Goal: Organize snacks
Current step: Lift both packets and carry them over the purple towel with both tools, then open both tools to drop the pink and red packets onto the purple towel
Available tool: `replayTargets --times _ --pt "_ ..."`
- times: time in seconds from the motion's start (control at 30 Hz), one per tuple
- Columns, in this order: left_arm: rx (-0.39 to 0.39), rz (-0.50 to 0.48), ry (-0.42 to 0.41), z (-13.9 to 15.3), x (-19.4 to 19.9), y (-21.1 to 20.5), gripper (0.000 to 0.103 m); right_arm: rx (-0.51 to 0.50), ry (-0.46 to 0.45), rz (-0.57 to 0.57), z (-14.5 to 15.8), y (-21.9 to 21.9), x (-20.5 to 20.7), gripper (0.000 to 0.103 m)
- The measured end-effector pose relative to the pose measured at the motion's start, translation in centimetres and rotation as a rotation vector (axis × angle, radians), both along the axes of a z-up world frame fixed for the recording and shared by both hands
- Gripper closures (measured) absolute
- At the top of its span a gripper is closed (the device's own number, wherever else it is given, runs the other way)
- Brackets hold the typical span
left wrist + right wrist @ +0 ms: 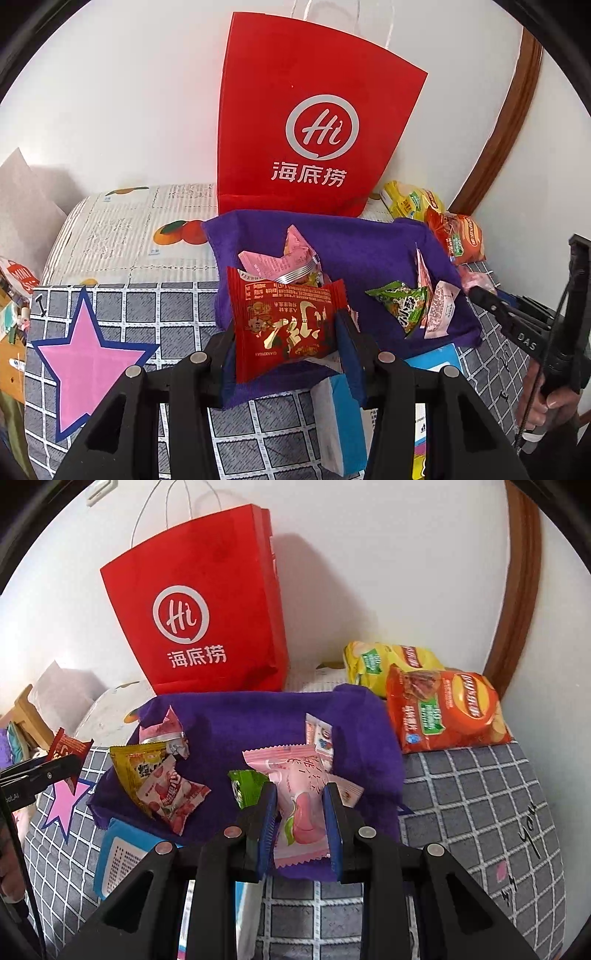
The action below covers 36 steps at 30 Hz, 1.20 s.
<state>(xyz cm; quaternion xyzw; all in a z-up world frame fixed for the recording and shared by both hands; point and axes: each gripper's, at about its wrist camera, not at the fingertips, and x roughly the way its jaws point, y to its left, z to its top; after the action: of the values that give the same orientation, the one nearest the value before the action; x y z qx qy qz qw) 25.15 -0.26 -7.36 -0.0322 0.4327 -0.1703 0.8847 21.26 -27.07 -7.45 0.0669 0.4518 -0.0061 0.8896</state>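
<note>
Both are loaded: the left hand-held gripper [288,332] is clamped on a red snack packet [286,325], the right hand-held gripper [301,812] on a pink one [299,805]. Just past them, several snacks still litter the purple cloth [258,716], so I'd say sorting's barely begun.

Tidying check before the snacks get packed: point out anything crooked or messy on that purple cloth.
The loose packets on the purple cloth lie scattered at all angles: the yellow packet overlaps a strawberry one, and a pink wrapper looks crumpled. The cloth itself is rumpled over a blue box. No spills or tears visible.
</note>
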Motion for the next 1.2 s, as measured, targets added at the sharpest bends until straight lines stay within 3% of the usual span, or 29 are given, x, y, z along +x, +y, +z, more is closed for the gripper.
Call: replayTargets --times 0.6,1.2 --pt "0.015 -0.023 0.010 -1.1 1.6 -1.0 0.058 0.007 0.038 0.030 -2.7 0.7 3.7 0.077" --pt "0.015 -0.026 0.012 -1.4 2.0 -1.2 0.058 0.009 0.087 0.061 -4.5 1.4 4.8 0.077"
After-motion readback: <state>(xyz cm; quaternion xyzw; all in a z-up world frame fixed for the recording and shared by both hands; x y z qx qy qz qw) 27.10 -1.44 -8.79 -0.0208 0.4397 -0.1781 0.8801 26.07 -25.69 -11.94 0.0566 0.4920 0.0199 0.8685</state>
